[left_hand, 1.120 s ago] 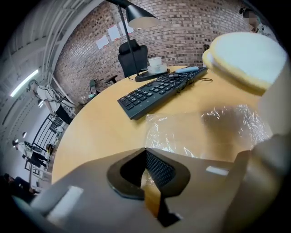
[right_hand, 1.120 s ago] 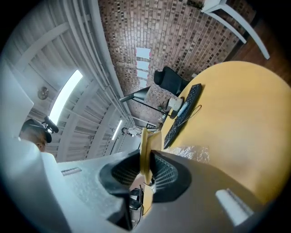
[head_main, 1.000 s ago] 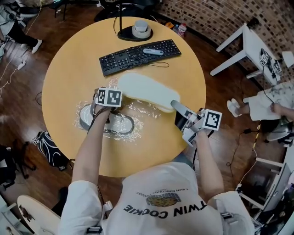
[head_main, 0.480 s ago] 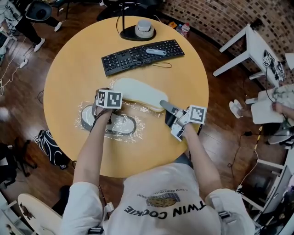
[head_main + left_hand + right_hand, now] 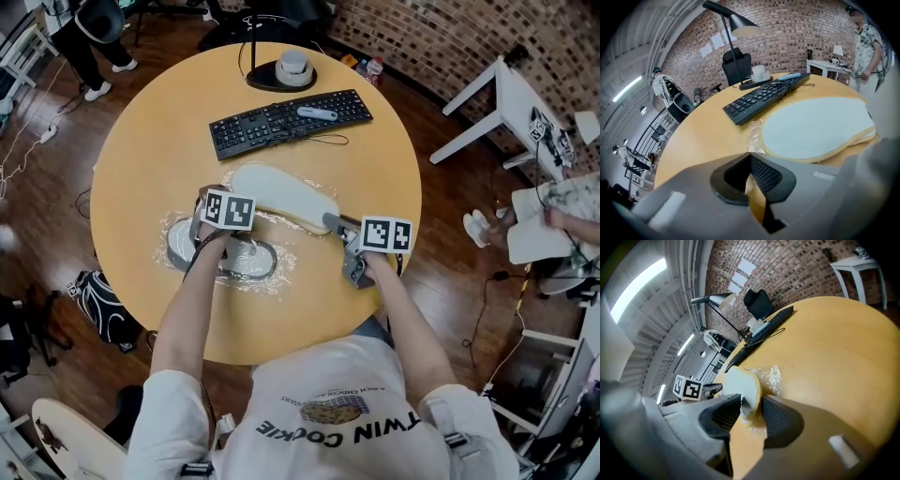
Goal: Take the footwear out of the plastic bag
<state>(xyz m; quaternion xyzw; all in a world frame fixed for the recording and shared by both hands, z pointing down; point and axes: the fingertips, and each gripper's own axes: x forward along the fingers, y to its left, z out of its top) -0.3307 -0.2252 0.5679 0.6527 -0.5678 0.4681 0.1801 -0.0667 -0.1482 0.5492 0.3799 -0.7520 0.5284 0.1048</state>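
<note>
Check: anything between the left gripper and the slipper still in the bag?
Yes, the plastic bag: its film still covers the bagged slipper. The left gripper, fingers together, is above it, pointing toward the white slipper already out on the table, whose end sits between the right gripper's opening fingers.

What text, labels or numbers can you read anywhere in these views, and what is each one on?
"TWIN COOKIE": on the person's white T-shirt, upside down in the head view.
Smaller line of print next to it on the shirt: too small to read.
Key legends on the keyboard: too small to read.
Sheets pinned to the brick wall: blurred, unreadable.
Square markers on the gripper cubes: black-and-white patterns only, no letters or numbers.
</note>
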